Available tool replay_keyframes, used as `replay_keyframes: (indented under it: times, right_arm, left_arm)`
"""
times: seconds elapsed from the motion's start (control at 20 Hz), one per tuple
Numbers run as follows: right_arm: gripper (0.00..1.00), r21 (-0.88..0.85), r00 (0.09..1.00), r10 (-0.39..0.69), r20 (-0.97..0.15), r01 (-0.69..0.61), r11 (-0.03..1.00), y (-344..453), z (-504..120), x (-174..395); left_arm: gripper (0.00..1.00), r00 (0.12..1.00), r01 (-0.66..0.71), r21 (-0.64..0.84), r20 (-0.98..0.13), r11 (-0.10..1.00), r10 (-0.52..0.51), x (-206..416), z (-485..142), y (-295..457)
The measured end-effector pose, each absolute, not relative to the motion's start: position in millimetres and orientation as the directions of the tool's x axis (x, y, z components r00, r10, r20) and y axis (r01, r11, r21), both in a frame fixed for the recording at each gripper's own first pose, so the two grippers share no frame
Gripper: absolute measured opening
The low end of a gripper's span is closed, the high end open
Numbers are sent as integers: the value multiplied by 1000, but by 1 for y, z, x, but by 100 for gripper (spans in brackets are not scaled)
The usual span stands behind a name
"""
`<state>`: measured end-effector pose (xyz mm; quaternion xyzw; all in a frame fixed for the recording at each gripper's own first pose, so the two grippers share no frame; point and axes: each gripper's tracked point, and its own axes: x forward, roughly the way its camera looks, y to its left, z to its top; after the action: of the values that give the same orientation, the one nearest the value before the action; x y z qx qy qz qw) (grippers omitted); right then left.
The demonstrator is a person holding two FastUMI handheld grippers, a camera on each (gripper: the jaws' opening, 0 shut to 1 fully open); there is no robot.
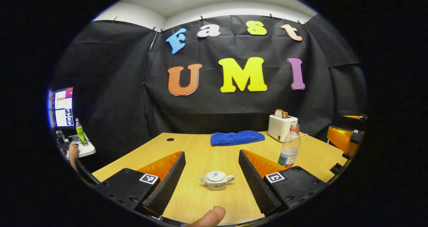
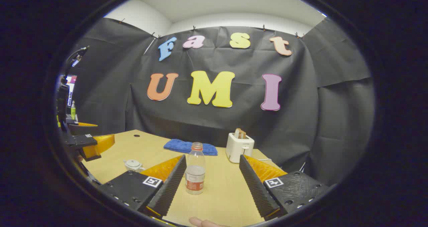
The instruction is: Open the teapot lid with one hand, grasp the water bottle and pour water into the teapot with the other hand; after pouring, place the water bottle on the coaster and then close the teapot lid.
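Nothing of the task appears to have been carried out yet — every step is judged to lie ahead. In the left gripper view the teapot (image 1: 216, 180) is seen at lower centre on the table (image 1: 200, 153), lid (image 1: 215, 175) on, framed between the fingers of the left gripper (image 1: 211, 178), whose jaws are spread wide and hold nothing. The water bottle (image 1: 290, 146) stands upright to the right of centre, apparently uncapped and partly filled. In the right gripper view the bottle stands at lower centre, near the left finger of the right gripper (image 2: 211, 183) — its jaws are likewise wide apart and empty. A coaster cannot be made out. Lid lifting, grasping, pouring, placing and closing are all still to be done.
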<state>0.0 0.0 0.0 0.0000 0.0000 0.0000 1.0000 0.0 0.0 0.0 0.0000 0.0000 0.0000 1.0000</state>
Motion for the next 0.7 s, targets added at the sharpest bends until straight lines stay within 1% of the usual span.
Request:
replay_keyframes:
  times: [0.4,0.45,0.5,0.65,0.7]
  right_arm:
    - [95,-17,1000,-20,3,20,1000,-5,-3,4]
    - [95,-19,1000,-20,-2,20,1000,-5,-4,6]
    - [98,-16,1000,-14,-12,14,1000,-4,-9,8]
    - [98,5,999,-3,-41,3,1000,-3,-16,14]
    - [95,6,999,-4,-45,5,1000,-4,-17,15]
  left_arm:
    - [100,1000,4,19,-9,1000,-3,2,-5,-6]
    - [100,1000,8,20,-10,1000,-8,2,-6,-7]
    - [100,1000,9,21,-15,1000,-9,5,-8,-9]
    - [100,1000,7,23,-28,1000,-6,9,-13,-9]
    - [100,1000,5,20,-29,1000,-4,11,-15,-8]
